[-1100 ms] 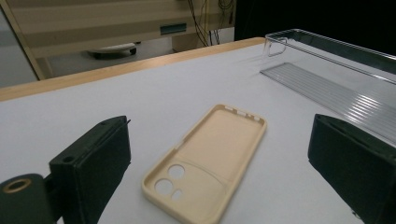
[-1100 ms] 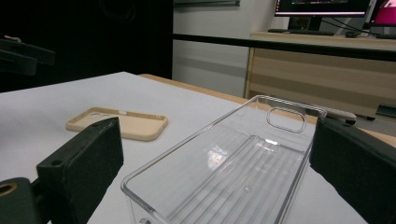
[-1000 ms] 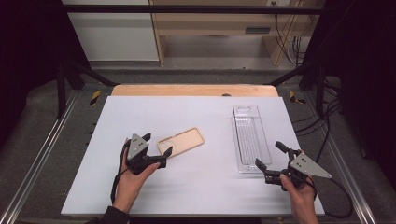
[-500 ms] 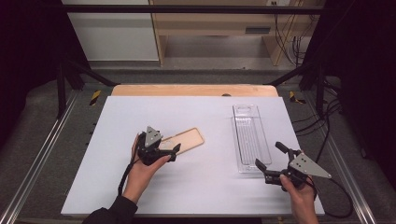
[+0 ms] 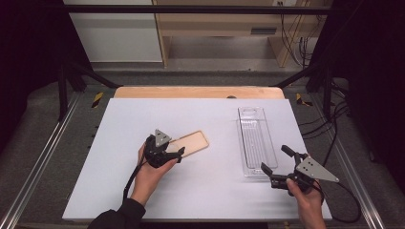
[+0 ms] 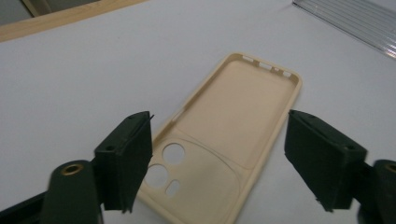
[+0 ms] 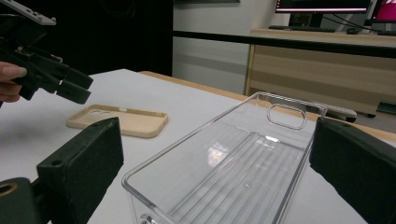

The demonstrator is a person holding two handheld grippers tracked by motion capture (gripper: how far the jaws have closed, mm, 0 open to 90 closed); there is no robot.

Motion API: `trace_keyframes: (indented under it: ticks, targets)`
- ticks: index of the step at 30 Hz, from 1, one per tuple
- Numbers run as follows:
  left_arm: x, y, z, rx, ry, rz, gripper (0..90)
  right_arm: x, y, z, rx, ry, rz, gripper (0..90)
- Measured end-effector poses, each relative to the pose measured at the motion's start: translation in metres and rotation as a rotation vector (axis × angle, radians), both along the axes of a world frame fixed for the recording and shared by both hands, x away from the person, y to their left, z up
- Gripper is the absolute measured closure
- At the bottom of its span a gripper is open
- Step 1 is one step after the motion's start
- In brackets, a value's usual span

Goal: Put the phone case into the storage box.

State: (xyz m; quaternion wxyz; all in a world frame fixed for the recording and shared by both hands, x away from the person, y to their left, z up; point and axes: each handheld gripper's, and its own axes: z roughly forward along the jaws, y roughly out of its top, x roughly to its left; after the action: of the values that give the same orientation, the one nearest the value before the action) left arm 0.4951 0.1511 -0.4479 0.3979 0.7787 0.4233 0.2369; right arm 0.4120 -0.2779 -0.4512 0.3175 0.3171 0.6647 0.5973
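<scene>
A beige phone case lies inside-up on the white table, left of centre. My left gripper hovers at the case's near-left end. In the left gripper view it stands open, its jaws straddling the camera-hole end of the case without touching it. A clear plastic tray lies lengthwise at the right, with nothing in it. My right gripper is open at the tray's near end. In the right gripper view it frames the tray, with the case and the left gripper beyond.
A wooden strip runs along the table's far edge. Metal rails flank the table on both sides. Cables hang off the right side. A desk with monitors stands behind the table.
My left gripper has moved right and forward to the phone case and now straddles its near end. The right gripper, the case and the tray have stayed put.
</scene>
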Motion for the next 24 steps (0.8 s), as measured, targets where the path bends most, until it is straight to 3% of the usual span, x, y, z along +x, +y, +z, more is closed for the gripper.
trace_keyframes:
  ticks: [4, 8, 14, 19, 24]
  targets:
    - [-0.001, -0.001, 0.001, -0.021, 0.027, 0.008, 46.0, 0.0, -0.001, 0.0, 0.002, 0.009, -0.005, 3.4]
    - [-0.004, -0.006, 0.0, -0.007, 0.048, -0.018, 65.1, -0.001, -0.003, 0.001, 0.01, 0.005, -0.008, 3.5]
    - [0.001, -0.012, -0.009, -0.004, 0.103, -0.021, 85.7, 0.0, -0.008, -0.001, 0.013, 0.006, -0.014, 3.6]
    - [0.0, -0.012, -0.013, 0.024, 0.128, -0.019, 90.0, -0.001, -0.009, 0.0, 0.012, 0.011, -0.015, 3.7]
    - [-0.002, -0.003, -0.018, 0.019, 0.144, 0.025, 90.0, -0.001, -0.008, -0.001, -0.001, 0.01, -0.01, 3.8]
